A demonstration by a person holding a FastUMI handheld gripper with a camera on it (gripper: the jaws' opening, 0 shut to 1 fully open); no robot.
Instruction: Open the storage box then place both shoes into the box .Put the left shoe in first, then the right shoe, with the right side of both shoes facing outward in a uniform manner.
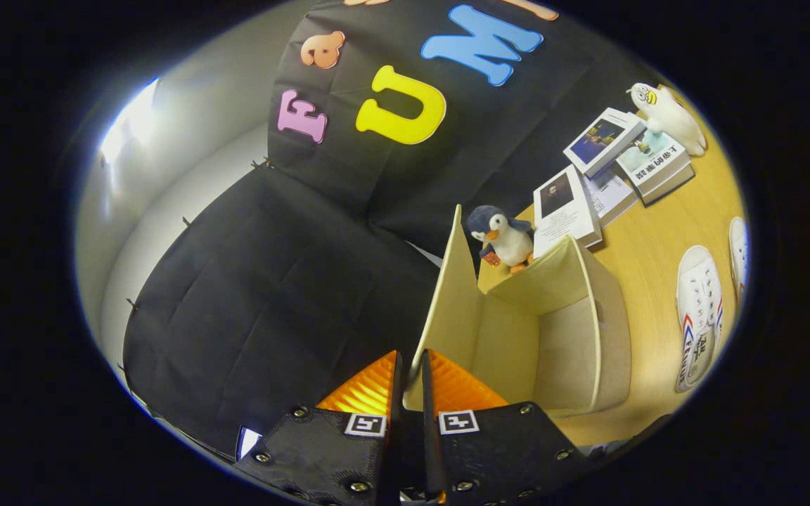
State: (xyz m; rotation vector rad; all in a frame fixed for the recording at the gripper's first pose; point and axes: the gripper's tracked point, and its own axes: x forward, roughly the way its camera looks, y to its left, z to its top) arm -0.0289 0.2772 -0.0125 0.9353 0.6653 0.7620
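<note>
Across the right side of the frame runs the wooden table (647, 246), and the whole view is rolled, so its surface stands almost on edge. The cream storage box (553, 330) sits lower centre with its mouth open and its inside bare, no shoe in it yet. Its lid (447, 295) rises as a thin flap from just ahead of the fingers toward the middle of the frame, and the gripper (412, 383) is pinching that flap's near edge, fingers pressed nearly together with only the lid's thickness between them. That is the relation to watch: the lid's long axis runs straight away from the claw, hinged along the box's left wall, so swinging it further left should keep the mouth clear. Lower right, 1 white shoe (699, 316) lies lengthwise beyond the box, well apart from the claw; a 2nd white shoe (739, 256) peeks in just beside it. Which is the left one cannot be told from here. Upper right, 4 books (609, 176) fan out, a pale plush toy (669, 116) beside them, and a small penguin toy (503, 235) stands just behind the box.
</note>
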